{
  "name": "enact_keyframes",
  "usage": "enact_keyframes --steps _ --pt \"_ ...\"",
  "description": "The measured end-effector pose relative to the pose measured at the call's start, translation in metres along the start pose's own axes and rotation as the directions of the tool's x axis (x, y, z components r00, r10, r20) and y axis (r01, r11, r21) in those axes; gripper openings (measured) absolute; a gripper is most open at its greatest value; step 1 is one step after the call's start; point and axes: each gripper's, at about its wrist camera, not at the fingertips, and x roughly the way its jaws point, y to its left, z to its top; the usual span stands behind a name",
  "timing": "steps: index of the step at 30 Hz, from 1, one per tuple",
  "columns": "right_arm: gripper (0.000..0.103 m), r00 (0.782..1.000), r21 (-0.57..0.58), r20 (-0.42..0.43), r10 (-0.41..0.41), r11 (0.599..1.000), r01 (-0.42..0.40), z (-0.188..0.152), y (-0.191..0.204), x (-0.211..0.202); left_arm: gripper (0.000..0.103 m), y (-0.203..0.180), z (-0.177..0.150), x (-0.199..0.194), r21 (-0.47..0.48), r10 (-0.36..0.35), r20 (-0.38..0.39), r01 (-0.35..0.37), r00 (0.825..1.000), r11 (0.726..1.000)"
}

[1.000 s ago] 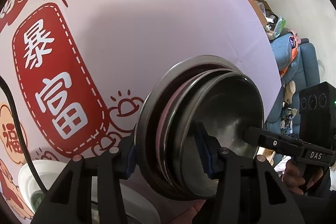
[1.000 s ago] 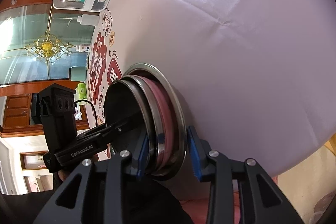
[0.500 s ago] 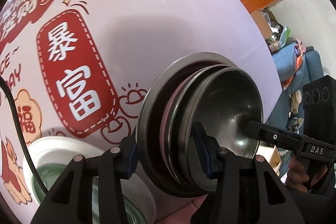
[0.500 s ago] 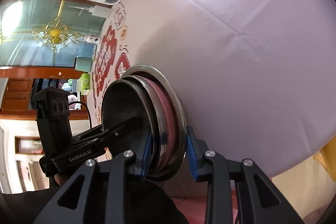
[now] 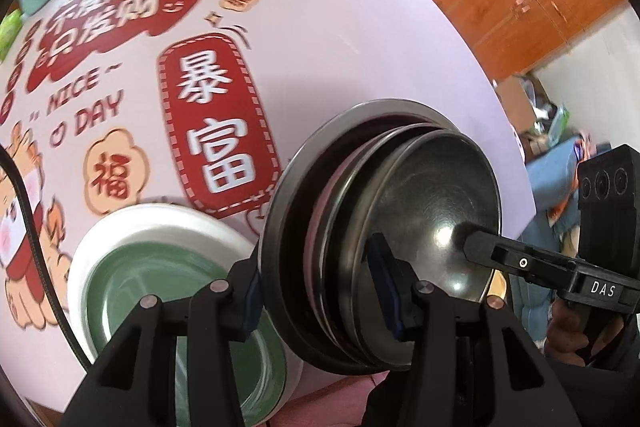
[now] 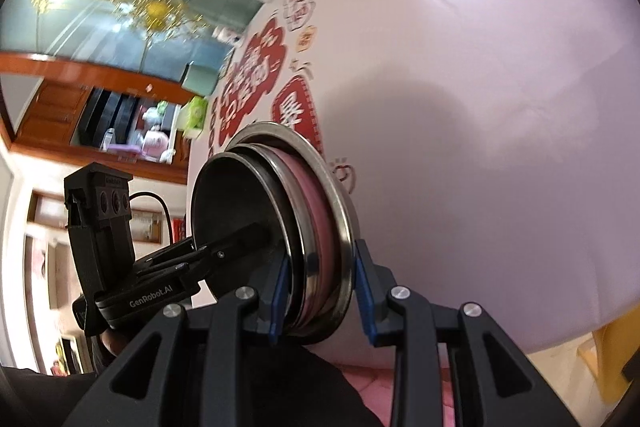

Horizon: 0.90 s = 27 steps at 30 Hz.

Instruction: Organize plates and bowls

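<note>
Only left view shows green bowl [image 5: 176, 311] left of left gripper [image 5: 316, 291] | both it and right gripper [image 6: 320, 297] clamp tilted steel-and-pink plate stack [image 5: 380, 227] above counter [image 5: 340, 39].

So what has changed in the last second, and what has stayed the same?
The stack of dishes was lifted away from the table, so more of the green and white bowl shows. The left gripper and right gripper still clamp the stack from opposite sides.
</note>
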Motion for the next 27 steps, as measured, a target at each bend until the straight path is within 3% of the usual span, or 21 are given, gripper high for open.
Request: enact_keyframes --steps 14,27 --pt "0.03 0.986 -0.189 -0.161 0.043 0.979 -0.073 0.0 0.065 0.05 0.046 0.049 -0.053 -0.049 -0.225 0.089 0.114 -0.062 0.989 0.972" --pt "0.03 0.949 -0.218 -0.314 0.018 0.972 -0.09 -0.023 0.089 0.097 0.047 0.1 -0.095 -0.053 -0.374 0.123 0.101 -0.077 0.987 0.924"
